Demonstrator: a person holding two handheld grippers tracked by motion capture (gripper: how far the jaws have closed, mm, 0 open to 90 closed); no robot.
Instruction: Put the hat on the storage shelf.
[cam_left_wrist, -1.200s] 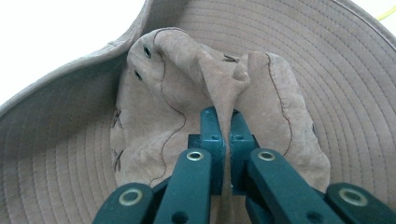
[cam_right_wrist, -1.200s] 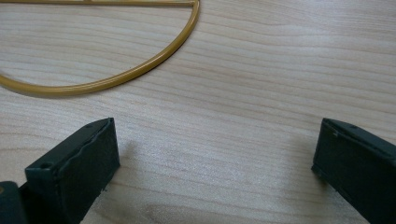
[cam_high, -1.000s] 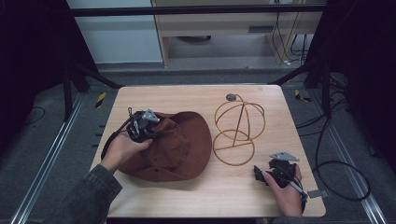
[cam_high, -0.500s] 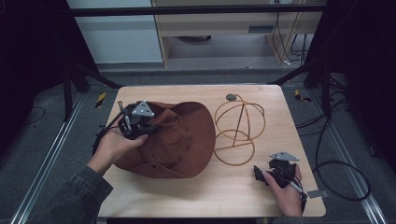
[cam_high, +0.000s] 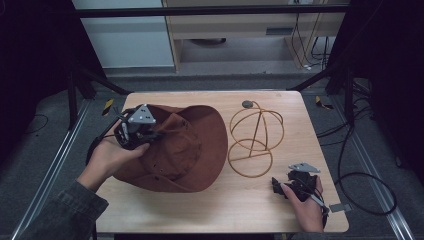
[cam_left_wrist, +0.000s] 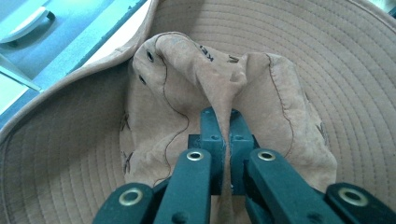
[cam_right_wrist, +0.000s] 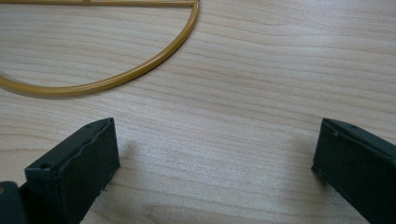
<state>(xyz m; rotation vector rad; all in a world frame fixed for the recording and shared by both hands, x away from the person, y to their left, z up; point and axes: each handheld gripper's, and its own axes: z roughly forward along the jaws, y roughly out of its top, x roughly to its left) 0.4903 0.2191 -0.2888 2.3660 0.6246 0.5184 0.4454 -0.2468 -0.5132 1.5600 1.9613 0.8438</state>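
A brown wide-brimmed hat (cam_high: 190, 145) is tilted up off the left half of the wooden table, its left side raised. My left gripper (cam_high: 150, 131) is shut on a pinched fold of the hat's crown (cam_left_wrist: 227, 88), seen close up with the stitched brim (cam_left_wrist: 327, 60) around it. A gold wire hat stand (cam_high: 254, 137) stands upright just right of the hat. My right gripper (cam_high: 280, 187) rests low on the table near the front right corner, open, with bare wood between its pads (cam_right_wrist: 77, 163); the stand's base ring (cam_right_wrist: 116, 77) curves ahead of it.
The table (cam_high: 220, 210) has bare wood along its front. A small dark disc (cam_high: 247, 104) tops the stand near the far edge. Cables (cam_high: 360, 175) trail over the floor at the right. A shelf unit (cam_high: 240, 30) stands beyond the table.
My left gripper has risen and drawn back toward the left, lifting the hat's left side higher off the table. The right gripper has stayed put.
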